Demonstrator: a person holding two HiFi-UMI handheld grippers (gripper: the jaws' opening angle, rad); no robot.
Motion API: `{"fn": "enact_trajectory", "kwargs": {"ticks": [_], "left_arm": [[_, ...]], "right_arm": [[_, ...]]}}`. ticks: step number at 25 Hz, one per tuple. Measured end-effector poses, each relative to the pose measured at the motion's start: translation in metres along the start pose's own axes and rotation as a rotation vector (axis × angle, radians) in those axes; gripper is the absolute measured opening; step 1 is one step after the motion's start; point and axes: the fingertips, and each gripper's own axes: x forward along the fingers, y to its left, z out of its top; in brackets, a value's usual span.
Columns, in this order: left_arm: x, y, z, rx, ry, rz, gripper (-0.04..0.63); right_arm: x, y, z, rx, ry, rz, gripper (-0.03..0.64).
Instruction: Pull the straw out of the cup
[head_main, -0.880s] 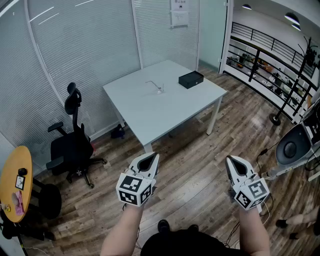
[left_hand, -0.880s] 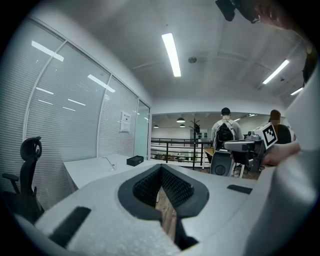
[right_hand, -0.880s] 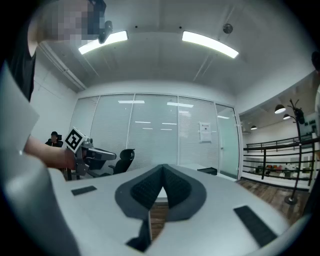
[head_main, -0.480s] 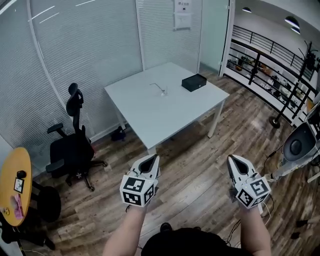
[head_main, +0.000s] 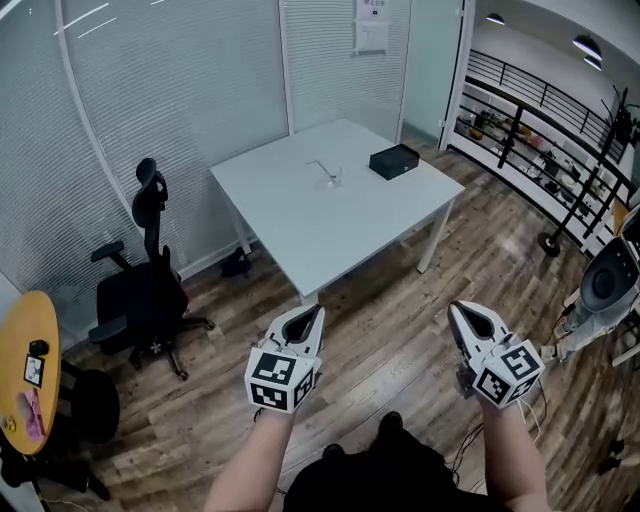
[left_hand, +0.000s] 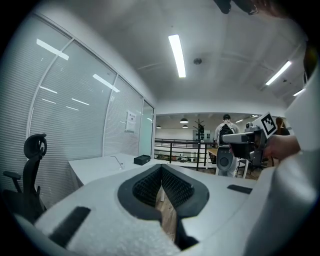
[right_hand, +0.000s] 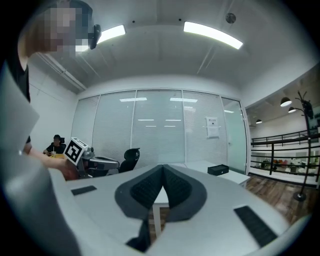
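From the head view I see an office with a wood floor (head_main: 400, 345), read here from left to right. At the far left edge is a round yellow table (head_main: 28, 345) with a few small items on it. Just right of it stands a black office chair (head_main: 142, 290) against a wall of frosted glass panels (head_main: 170, 110). Low in the picture, the left gripper (head_main: 308, 314) is held out over the floor, roughly level; its own view shows the two dark ribbed pads (left_hand: 147, 186) pressed together with nothing between them. Beyond it, well apart from both grippers, is a white table (head_main: 300, 235). Near the table's far side is the straw (head_main: 320, 166), thin and bent, rising from what I take to be a small clear cup (head_main: 333, 181); it is too small for me to be sure. A black box (head_main: 394, 160) sits on the same table, near the straw, to its right. Further right and low again, the right gripper (head_main: 463, 311) is held level over the floor, its pads (right_hand: 147, 189) likewise closed on each other and holding nothing. At the far right a dark railing (head_main: 540, 125) runs along a lit walkway.
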Motion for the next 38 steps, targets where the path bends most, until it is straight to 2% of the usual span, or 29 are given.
{"fn": "enact_trajectory", "kwargs": {"ticks": [9,15,23,33,38], "left_arm": [[0.057,0.034,-0.017,-0.013,0.065,0.062,0.010],[0.139,0.054,-0.006,-0.019,0.086,0.092,0.009],[0.237,0.057,0.001,-0.009,0.138,0.106,0.009],[0.316,0.046,0.014,-0.034,0.118,0.097,0.010],[0.334,0.050,0.011,-0.049,0.117,0.090,0.009]], "right_arm": [[0.063,-0.044,-0.048,0.082,0.058,0.097,0.006],[0.113,-0.119,-0.064,0.124,0.085,0.142,0.006],[0.167,-0.210,-0.079,0.178,0.099,0.180,0.006],[0.177,-0.280,-0.085,0.172,0.117,0.196,0.006],[0.184,-0.292,-0.082,0.171,0.115,0.190,0.006]]}}
